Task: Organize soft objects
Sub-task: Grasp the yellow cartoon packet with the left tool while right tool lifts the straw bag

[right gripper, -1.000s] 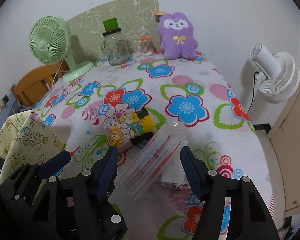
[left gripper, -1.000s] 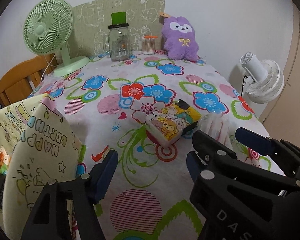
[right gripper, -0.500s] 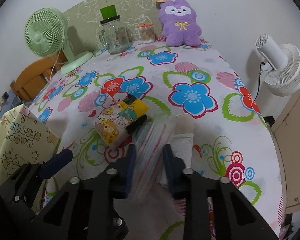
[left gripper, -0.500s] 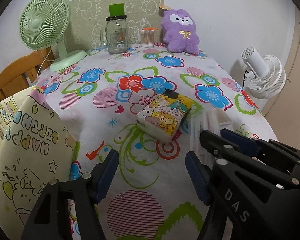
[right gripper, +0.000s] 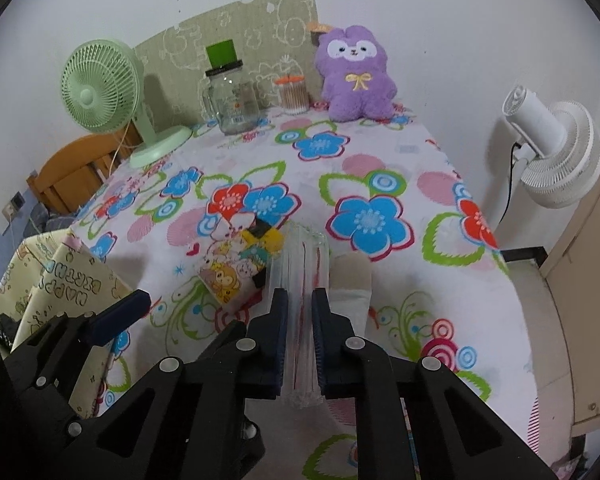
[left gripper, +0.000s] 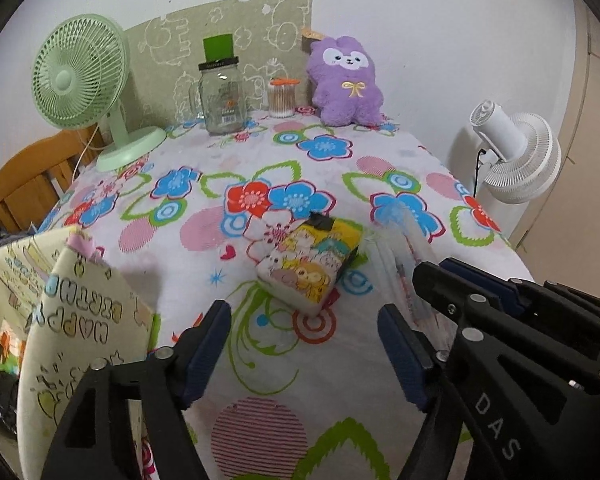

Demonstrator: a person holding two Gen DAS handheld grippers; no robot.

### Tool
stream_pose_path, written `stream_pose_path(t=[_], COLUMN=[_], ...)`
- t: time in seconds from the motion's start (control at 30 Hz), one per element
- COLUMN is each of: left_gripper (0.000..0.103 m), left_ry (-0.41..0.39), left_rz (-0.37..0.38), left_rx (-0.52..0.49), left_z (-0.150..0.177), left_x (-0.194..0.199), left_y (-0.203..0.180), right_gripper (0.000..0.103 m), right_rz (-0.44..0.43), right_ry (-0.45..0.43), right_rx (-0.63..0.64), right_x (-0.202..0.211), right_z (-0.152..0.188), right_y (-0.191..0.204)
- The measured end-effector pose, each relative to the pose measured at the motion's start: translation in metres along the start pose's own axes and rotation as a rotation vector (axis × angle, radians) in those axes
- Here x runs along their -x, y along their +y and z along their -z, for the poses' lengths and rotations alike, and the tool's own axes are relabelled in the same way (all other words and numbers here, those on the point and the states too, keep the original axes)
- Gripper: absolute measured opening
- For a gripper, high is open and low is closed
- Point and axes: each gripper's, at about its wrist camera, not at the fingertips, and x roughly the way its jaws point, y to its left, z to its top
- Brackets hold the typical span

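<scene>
My right gripper [right gripper: 300, 308] is shut on a clear zip bag [right gripper: 300, 256] with red lines, holding it on edge above the flowered tablecloth [right gripper: 372, 220]. A folded white cloth [right gripper: 352, 280] lies just right of the bag. A cartoon-printed soft pack [right gripper: 232, 272] lies just left of it. In the left wrist view the pack [left gripper: 312, 264] sits ahead of my left gripper [left gripper: 304, 352], whose jaws are opening with only tablecloth between them. My right gripper [left gripper: 440, 272] shows there at the right, clamped on the bag [left gripper: 400, 248]. A purple plush [left gripper: 346, 80] sits upright at the far edge.
At the back stand a green desk fan [left gripper: 80, 76], a glass jar [left gripper: 220, 96] and a cotton-swab tub [left gripper: 282, 98]. A birthday-print paper bag [left gripper: 72, 320] stands at the table's left edge, beside a wooden chair [left gripper: 28, 184]. A white fan [left gripper: 516, 152] stands off the right edge.
My right gripper closed from wide open onto the clear zip bag, which now stands on edge. My left gripper's jaws spread a little wider.
</scene>
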Motion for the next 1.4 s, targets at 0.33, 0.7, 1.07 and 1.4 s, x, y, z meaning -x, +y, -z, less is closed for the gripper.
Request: stream_pose_path(t=[0.33,0.7,1.07,1.4], left_gripper=[0.083,0.083,0.082,0.068], left_ry=[-0.008,-0.002,0.018,0.013], left_rz=[0.022,-0.004,-0.018,-0.035], left_rx=[-0.016,0.009,0.028,0.024], left_z=[-0.017,-0.030,-0.028,-0.026], left_x=[-0.010,-0.037,-0.060,-0.060], left_y=[-0.010,-0.010,-0.004,-0.003], right_gripper=[0.015,0.015,0.015,0.015], right_rz=[0.009,0.036,0.046,0.057], right_ry=[-0.028,-0.029,0.009,0.017], right_rx=[-0.013,-0.027,-0.022,-0.025], right_x=[0.001,-0.018,-0.039,-0.045], right_z=[-0.013,-0.026,-0.025,-0.026], right_y=[-0.012,-0.020,-0.021,-0.021])
